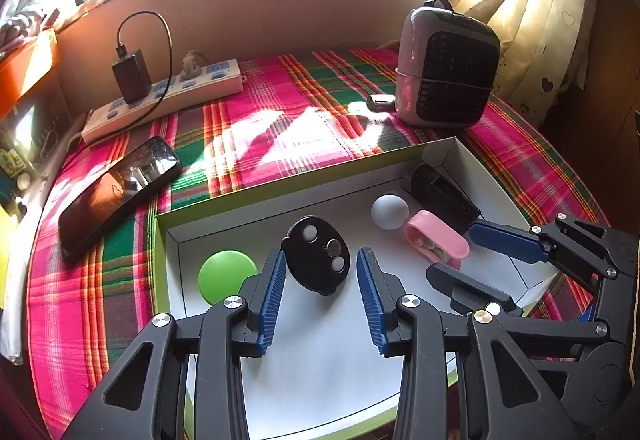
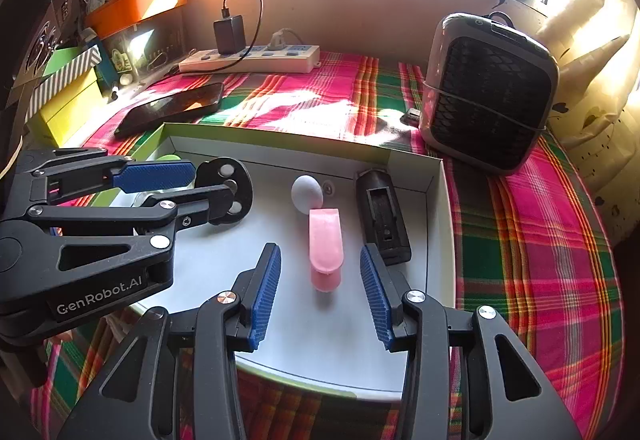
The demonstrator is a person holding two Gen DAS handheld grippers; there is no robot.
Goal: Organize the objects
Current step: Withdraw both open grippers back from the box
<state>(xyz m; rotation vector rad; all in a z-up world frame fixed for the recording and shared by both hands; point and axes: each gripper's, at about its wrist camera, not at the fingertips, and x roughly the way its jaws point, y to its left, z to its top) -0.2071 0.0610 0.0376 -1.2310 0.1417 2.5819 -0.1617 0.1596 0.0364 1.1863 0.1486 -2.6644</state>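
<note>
Both tongs hang open over the white box [image 1: 460,147] on the desk, holding nothing. Nearest, the left tongs [image 1: 321,292] straddle the black oval disc [image 1: 316,255], w/ one blue pad on each side and, it seems, not touching yet. The right tongs [image 2: 320,290] frame the pink clip [image 2: 326,246] the same way. For a good grip I would lower until the pads reach the disc's edges, centre it, then close slowly, b/c a flat disc may slip. Farther in the box lie the green ball [image 1: 226,276], the grey ball [image 1: 389,211] and the black holder [image 1: 440,191]. Beyond the box, the phone [image 1: 118,195] lies at far left.
</note>
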